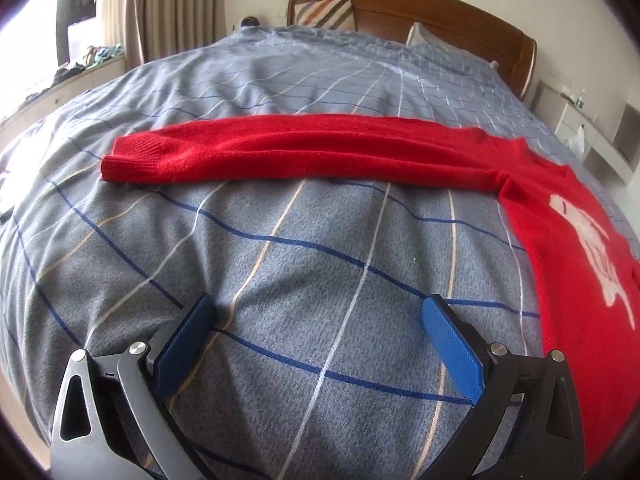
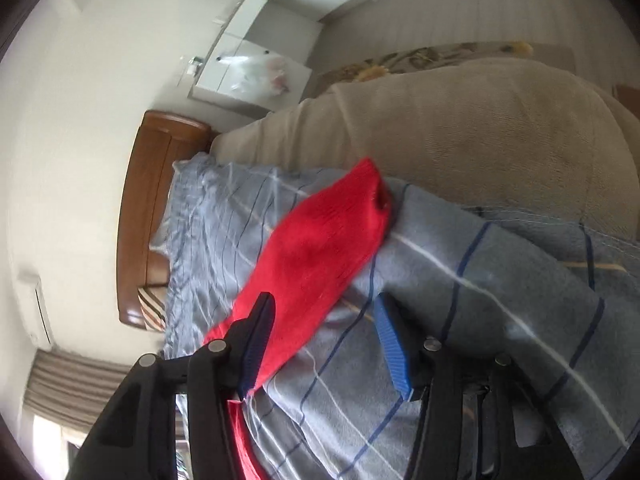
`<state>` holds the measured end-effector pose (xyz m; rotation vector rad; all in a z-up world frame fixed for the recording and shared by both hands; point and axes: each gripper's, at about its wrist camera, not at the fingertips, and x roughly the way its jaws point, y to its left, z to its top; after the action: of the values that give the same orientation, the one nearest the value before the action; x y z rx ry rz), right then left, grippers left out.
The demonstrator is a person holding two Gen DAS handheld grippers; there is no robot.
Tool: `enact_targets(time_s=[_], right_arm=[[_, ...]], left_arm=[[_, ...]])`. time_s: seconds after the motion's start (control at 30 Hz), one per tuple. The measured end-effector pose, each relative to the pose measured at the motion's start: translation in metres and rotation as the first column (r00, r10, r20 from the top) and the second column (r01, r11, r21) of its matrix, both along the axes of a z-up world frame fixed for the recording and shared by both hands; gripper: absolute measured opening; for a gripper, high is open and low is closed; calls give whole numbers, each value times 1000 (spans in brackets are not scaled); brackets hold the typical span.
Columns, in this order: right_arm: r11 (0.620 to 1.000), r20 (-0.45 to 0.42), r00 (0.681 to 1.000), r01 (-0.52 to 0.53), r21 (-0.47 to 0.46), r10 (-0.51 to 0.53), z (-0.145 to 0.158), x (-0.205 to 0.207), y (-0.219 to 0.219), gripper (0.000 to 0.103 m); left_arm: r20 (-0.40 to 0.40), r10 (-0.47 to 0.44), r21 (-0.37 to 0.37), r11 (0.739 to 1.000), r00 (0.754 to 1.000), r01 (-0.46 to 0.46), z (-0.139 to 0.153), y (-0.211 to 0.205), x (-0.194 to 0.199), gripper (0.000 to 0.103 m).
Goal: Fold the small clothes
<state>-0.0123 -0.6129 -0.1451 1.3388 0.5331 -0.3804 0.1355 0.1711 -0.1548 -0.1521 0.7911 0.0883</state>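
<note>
A red knitted sweater (image 1: 568,264) with a white print lies flat on the checked blue-grey duvet (image 1: 280,248). One sleeve (image 1: 280,152) stretches straight out to the left, ending in a ribbed cuff (image 1: 132,156). My left gripper (image 1: 318,302) hovers over bare duvet in front of that sleeve, its jaws wide open and empty. In the right wrist view, which is rolled sideways, the other red sleeve (image 2: 316,256) runs diagonally with its cuff (image 2: 374,192) farthest away. My right gripper (image 2: 324,300) straddles this sleeve, open; the sleeve lies by the left finger (image 2: 260,340) and duvet shows beside the right pad (image 2: 392,352).
A wooden headboard (image 1: 420,12) with a striped pillow (image 1: 324,14) closes the far end of the bed. Curtains (image 1: 160,8) and a cluttered windowsill (image 1: 80,68) are on the left, white shelves (image 1: 592,132) on the right. Beige bedding (image 2: 480,132) lies beyond the duvet edge.
</note>
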Motion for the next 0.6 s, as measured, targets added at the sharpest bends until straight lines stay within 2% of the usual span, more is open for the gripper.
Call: enact_targets(time_s=[0.2, 0.33, 0.37, 0.4, 0.43, 0.53, 0.6], right_arm=[[1000, 58, 998, 5, -20, -4, -8, 20, -22, 51], [998, 76, 995, -60, -9, 61, -16, 35, -32, 49], [995, 63, 993, -96, -21, 97, -15, 42, -33, 42], [990, 25, 990, -135, -43, 136, -14, 47, -31, 19], [981, -30, 984, -180, -77, 178, -12, 53, -30, 2], [953, -116, 975, -210, -219, 188, 15, 60, -25, 3], [923, -123, 977, -207, -323, 176, 47, 70, -20, 3]], left_arm=[[3, 1, 16, 1000, 1000, -2, -1, -3, 0, 103], [4, 2, 18, 1000, 1000, -3, -1, -4, 0, 103], [5, 4, 21, 1000, 1000, -4, -1, -4, 0, 103], [6, 5, 26, 1000, 1000, -5, -1, -5, 0, 103], [7, 6, 30, 1000, 1000, -6, -1, -6, 0, 103], [8, 7, 29, 1000, 1000, -7, -2, -7, 0, 103], [7, 7, 31, 999, 1000, -7, -2, -6, 0, 103]])
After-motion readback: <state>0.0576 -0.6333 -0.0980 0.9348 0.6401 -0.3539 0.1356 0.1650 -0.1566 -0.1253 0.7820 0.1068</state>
